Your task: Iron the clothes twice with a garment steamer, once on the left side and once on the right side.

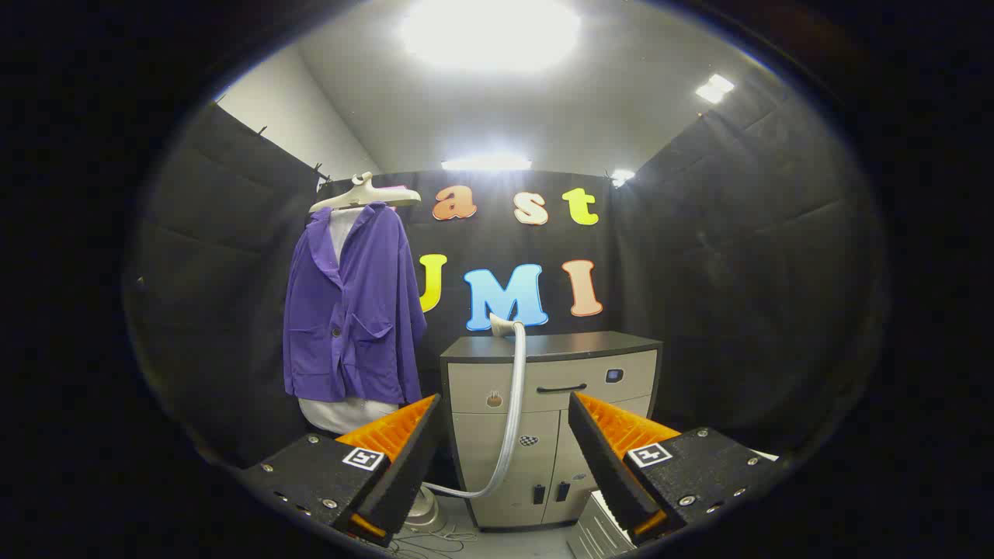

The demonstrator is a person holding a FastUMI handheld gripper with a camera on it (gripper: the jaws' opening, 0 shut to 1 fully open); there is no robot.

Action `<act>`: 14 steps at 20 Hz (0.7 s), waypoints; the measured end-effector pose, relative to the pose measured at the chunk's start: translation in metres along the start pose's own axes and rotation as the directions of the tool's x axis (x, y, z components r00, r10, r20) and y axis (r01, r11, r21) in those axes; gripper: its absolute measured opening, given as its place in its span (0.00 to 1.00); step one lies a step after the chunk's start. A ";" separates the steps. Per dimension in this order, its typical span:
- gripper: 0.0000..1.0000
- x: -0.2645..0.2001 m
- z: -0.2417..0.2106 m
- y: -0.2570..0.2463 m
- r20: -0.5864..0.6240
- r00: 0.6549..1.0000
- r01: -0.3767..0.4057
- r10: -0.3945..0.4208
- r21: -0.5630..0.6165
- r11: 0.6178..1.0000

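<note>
Tool (505, 442) fingers spread, holding nothing, cabinet (543, 435) with steamer hose (514, 404) beyond them, purple jacket (353, 310) hanging beside

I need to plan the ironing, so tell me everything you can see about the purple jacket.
The purple jacket hangs on a pale hanger before the booth's black wall, beside a grey cabinet. It looks like soft cloth, with a collar, dark buttons and patch pockets. It hangs open at the neck over a white garment that shows below its hem. The claw is open, well short of it, touching nothing.
</note>
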State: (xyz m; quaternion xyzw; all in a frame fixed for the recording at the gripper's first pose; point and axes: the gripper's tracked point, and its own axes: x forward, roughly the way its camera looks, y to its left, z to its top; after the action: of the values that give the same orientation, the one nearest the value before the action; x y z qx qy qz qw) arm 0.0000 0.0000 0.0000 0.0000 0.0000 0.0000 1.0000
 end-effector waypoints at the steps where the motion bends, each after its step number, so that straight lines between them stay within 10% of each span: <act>1: 0.97 0.000 -0.001 0.001 -0.002 1.000 0.001 -0.001 -0.001 1.000; 14: 0.97 -0.007 -0.003 0.007 -0.010 1.000 0.005 -0.005 0.004 1.000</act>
State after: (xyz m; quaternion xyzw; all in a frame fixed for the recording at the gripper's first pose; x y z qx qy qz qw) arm -0.0071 0.0072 -0.0026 0.0020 0.0049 -0.0024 1.0000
